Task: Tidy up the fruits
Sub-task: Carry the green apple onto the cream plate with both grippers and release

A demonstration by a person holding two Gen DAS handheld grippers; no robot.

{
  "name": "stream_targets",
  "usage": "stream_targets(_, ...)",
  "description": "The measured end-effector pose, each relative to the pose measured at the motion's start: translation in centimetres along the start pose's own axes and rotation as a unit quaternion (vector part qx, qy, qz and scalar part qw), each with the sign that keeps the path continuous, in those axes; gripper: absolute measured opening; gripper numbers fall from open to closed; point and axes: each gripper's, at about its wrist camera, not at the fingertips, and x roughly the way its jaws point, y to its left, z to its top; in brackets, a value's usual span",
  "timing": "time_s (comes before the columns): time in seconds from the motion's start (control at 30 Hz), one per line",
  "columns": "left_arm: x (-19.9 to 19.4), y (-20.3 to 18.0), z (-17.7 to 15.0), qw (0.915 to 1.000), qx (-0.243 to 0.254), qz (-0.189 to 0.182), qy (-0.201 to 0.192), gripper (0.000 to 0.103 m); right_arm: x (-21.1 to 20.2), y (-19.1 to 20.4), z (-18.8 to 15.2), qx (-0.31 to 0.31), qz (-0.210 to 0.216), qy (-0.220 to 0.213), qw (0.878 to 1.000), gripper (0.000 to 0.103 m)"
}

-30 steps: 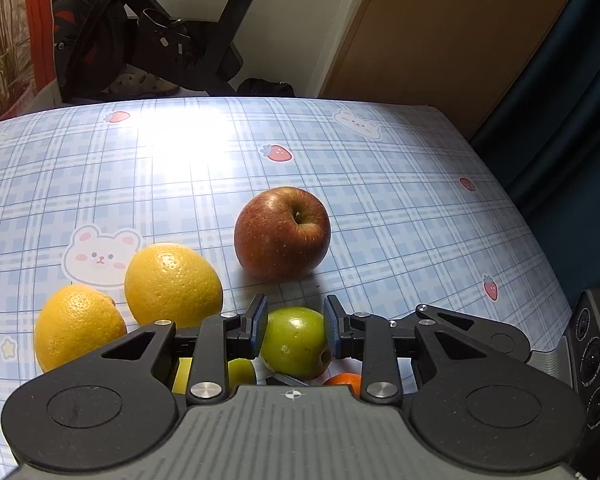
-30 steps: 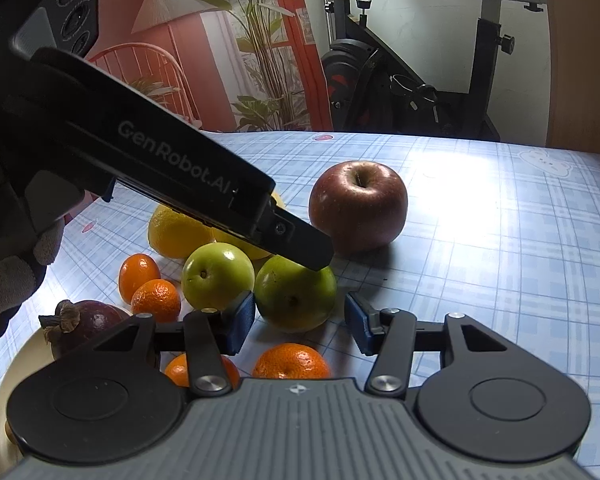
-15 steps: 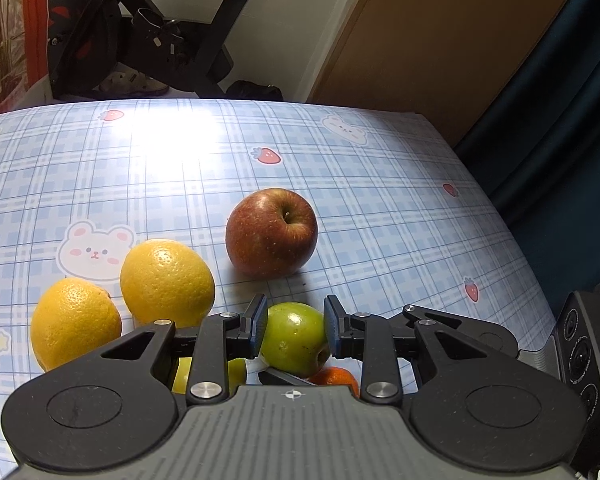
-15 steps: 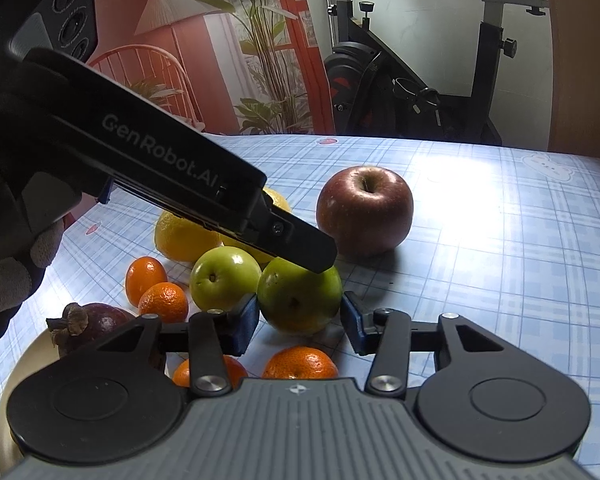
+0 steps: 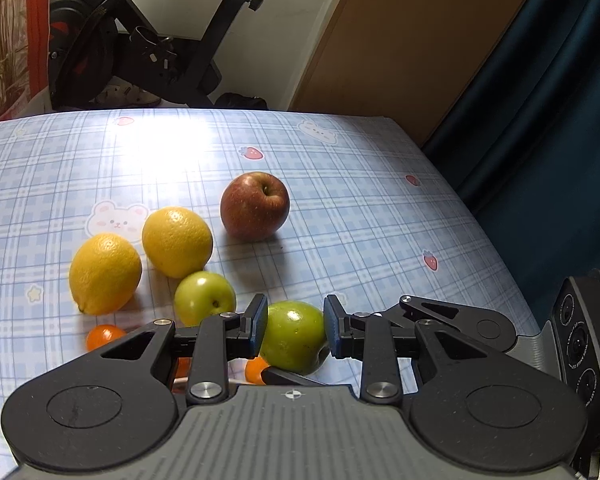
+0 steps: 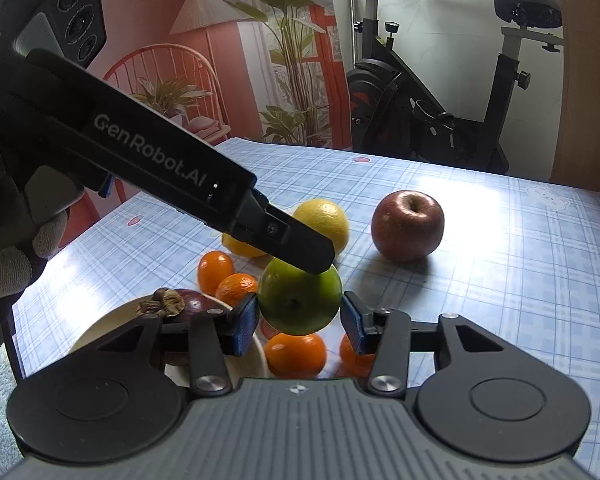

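Left hand-held gripper (image 5: 295, 330): pinching a large green apple (image 5: 294, 336), which was gripped between the blue pads and, in the right wrist view, was seen raised above the desk (image 5: 340, 208) and the mandarins.

Right hand-held gripper (image 6: 299, 324): spread, with nothing held; the large green apple was seen between its fingers, the left pad close to the fruit and the right pad apart from it.

Smaller green apple (image 5: 204, 298): found on the desk, just beside the nearer of two yellow citrus fruits (image 5: 177, 242) and (image 5: 105, 273), which lay near each other.

Red apple (image 5: 255, 206): stood upright on the desk, stem hollow uppermost, apart from the yellow fruits.

Mandarins: two (image 6: 215, 266) and (image 6: 236, 289) were recorded touching each other near the plate; two more (image 6: 295, 354) and (image 6: 354, 356) lay beneath the raised apple.

Plate (image 6: 100, 328): cream-coloured, at the near edge of the desk; a dark purple mangosteen (image 6: 180, 304) was held in it.

Desk cover: blue plaid, printed with bears and strawberries.
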Motion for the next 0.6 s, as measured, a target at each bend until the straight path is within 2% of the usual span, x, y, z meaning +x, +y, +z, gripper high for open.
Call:
stream_targets(0.3,-0.8,1.5,-2.9,0.9997,-0.019,0.003,0.014,0.032,0.7,2.8,-1.8,-0.013,0.008,0.028,1.0,0.048)
stream_targets(0.6,-0.4,2.6,-3.5,0.9994,-0.03,0.002,0.02,0.031,1.5,3.5,-2.5,-0.031,-0.002,0.036,0.999,0.048)
